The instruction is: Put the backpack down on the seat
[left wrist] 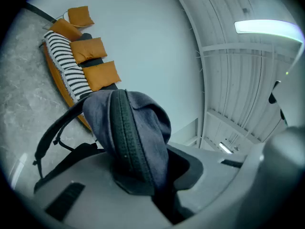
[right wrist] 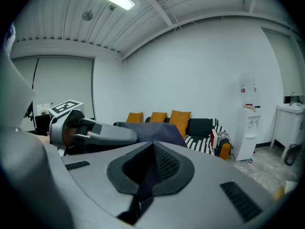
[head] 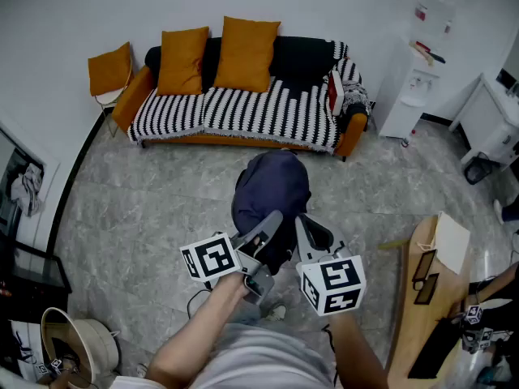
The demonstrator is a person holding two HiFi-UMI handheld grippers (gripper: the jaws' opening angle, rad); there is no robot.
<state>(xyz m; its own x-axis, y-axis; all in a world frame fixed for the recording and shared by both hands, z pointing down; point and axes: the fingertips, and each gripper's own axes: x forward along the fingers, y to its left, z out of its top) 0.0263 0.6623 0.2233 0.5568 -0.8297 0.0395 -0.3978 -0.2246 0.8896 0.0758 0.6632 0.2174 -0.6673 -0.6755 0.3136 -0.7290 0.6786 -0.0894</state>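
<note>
— Where's the backpack (head: 272,193) in relation to the sofa (head: 243,112)?

— In front of it, held up over the marble floor (head: 138,209) and well short of the striped seat. It touches no part of the sofa. In the head view the dark blue bag covers a bit of the sofa's front edge, roughly below the largest of the orange cushions (head: 246,53).

— And the left claw (head: 266,232)?

— Clenched on the backpack. Its own view shows a fold of blue fabric with a dark zipper running over it, pinched between the two jaws. A black shoulder strap loops out on the sofa side.

— The right claw (head: 308,235)?

— Also grasping the backpack. A dark strip of the bag runs down into the narrow gap between its jaws, and the bag's bulk lies beyond the tips, towards the sofa.

— So the bag hangs from both?

— Yes, both claws sit side by side at the bag's near edge, on the side away from the sofa.
</note>
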